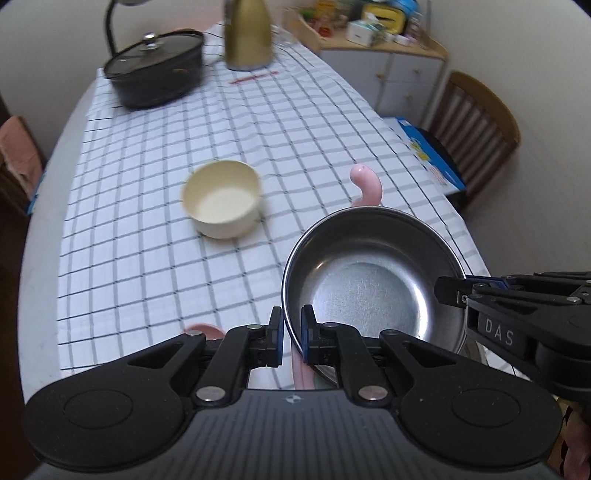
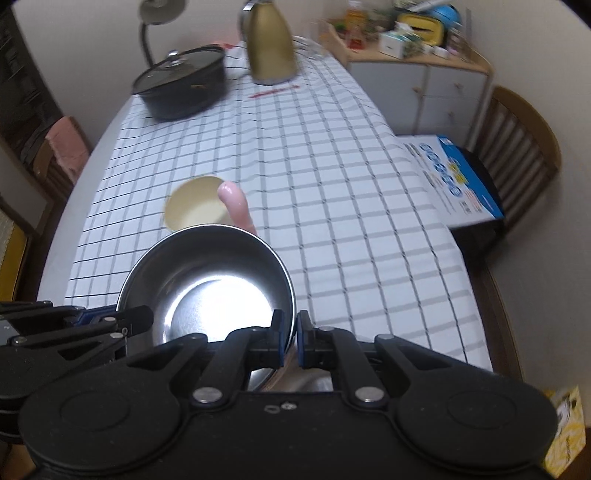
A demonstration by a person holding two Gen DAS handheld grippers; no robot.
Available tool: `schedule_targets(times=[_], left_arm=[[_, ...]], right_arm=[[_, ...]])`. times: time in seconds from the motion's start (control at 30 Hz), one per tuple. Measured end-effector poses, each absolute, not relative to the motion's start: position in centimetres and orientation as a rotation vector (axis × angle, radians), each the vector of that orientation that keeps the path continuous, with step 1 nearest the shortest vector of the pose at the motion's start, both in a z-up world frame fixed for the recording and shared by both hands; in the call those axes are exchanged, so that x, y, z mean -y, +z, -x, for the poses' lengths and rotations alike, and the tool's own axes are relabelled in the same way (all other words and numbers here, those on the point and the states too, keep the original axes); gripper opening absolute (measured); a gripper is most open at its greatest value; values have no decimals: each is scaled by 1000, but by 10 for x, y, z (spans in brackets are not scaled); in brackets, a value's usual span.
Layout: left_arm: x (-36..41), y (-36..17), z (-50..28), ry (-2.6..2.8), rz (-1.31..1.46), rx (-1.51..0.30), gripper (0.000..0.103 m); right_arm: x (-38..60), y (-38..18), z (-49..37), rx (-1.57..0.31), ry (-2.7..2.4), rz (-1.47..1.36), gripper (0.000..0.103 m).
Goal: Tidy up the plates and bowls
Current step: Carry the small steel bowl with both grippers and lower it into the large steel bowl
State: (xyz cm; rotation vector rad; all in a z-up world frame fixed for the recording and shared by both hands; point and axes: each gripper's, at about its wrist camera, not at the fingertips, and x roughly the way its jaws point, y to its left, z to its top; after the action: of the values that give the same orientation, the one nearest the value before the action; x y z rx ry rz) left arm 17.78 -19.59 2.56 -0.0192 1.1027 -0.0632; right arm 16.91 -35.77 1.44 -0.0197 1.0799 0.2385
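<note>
my left gripper (image 1: 291,334) and my right gripper (image 2: 291,338) both clamped on opposite rims of the round steel bowl (image 1: 369,280), held above the checked tablecloth (image 1: 166,277), cream round bowl (image 1: 221,201) resting beyond

open checked cloth (image 1: 155,280) ahead, cream bowl (image 1: 221,199) mid-table, black pot (image 1: 157,68) and gold jug (image 1: 247,35) far end

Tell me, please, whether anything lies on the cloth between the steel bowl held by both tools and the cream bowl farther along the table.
Nothing visible does. The steel bowl is gripped at its rim by the left tool and the right tool; only bare checked tablecloth lies before the cream bowl. The pink thing behind the rim sits to one side.
</note>
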Motion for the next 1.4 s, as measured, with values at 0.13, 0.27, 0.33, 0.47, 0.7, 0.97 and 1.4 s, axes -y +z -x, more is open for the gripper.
schedule_targets(times=[0.13, 0.27, 0.33, 0.47, 0.7, 0.97, 1.4], left_arm=[[218, 15, -171, -117, -8, -1124, 8], [238, 3, -165, -161, -22, -1129, 8], [247, -5, -163, -177, -27, -1145, 8], [263, -21, -157, -203, -51, -1154, 8], [274, -43, -153, -212, -87, -1170, 8], [275, -57, -154, -208, -95, -1187, 8], [276, -64, -149, -232, -78, -1239, 8]], right_arm=[[384, 8, -155, -1088, 195, -16, 7], [407, -3, -142, -1104, 143, -47, 7], [417, -9, -136, -1108, 119, -62, 7], [435, -21, -127, -1128, 83, -84, 7], [448, -45, -118, -1160, 66, -108, 7], [452, -62, -116, -1186, 77, -128, 7], [458, -64, -111, -1219, 70, -144, 7]])
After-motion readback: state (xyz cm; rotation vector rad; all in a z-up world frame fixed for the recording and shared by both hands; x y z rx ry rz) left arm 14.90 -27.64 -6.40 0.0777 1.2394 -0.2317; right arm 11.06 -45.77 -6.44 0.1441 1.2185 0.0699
